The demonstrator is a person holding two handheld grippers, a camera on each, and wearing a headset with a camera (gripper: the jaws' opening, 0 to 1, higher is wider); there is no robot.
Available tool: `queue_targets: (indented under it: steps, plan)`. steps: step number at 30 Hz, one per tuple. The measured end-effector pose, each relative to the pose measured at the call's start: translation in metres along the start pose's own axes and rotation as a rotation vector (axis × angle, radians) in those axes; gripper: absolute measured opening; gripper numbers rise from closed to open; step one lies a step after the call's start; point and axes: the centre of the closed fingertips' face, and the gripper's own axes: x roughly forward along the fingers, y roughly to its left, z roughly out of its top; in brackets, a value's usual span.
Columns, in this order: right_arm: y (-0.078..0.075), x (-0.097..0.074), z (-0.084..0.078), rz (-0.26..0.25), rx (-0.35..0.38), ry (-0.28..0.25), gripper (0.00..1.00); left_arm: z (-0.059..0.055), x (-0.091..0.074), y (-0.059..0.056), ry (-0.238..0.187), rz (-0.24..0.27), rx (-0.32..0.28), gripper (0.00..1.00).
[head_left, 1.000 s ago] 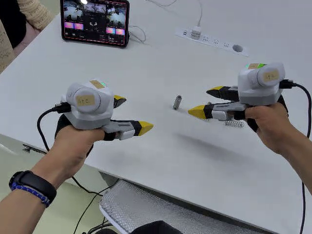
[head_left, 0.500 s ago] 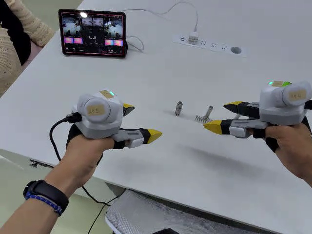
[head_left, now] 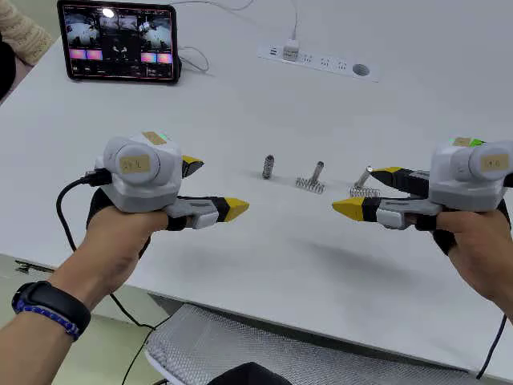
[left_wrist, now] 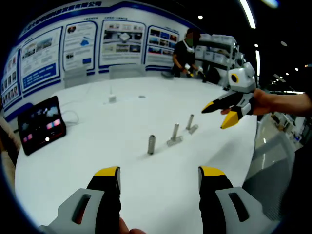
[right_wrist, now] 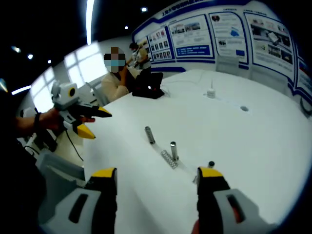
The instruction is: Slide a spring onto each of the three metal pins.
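While gripping nothing, holds the left claw (head_left: pixel 218 187) spread wide and bare above the worktop (head_left: pixel 264 273), tips turned inward toward the row of pins. Mirrors that with the right claw (head_left: pixel 362 190): equally wide, empty, hovering just beside the right pin (head_left: pixel 365 176), with no visible contact with it or with the loose spring (head_left: pixel 365 192) lying at its foot. Looks like a ready stance, keeping both sides apart so as to leave the work between them in plain sight and open to either approach. Finds, moving outward, the middle pin (head_left: pixel 318 170) standing bare with a second spring (head_left: pixel 309 185) flat on the worktop at its base, and the left pin (head_left: pixel 268 166) apparently wearing its coil already, so probably one of three done. Suggests placing each spring beside its pin for a short lift and drop. Leaves a tablet (head_left: pixel 120 40) and a power strip (head_left: pixel 317 60) well apart toward the far edge.
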Motion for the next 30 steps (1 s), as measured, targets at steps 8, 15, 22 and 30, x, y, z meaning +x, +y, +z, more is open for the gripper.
queue_targets:
  steps: [8, 15, 22, 30]
  plan:
    - [-0.003, -0.009, -0.013, -0.020, 0.052, -0.022, 0.71, 0.008, 0.013, -0.011, 0.006, -0.037, 0.032, 0.66]
    - [-0.009, -0.022, -0.028, -0.050, 0.090, -0.029, 0.74, 0.017, 0.027, -0.026, 0.007, -0.081, 0.072, 0.66]
    - [-0.012, -0.031, -0.038, -0.070, 0.123, -0.040, 0.75, 0.019, 0.043, -0.042, 0.025, -0.127, 0.113, 0.66]
    - [-0.010, -0.039, -0.050, -0.079, 0.140, -0.031, 0.77, 0.021, 0.063, -0.059, 0.051, -0.175, 0.168, 0.66]
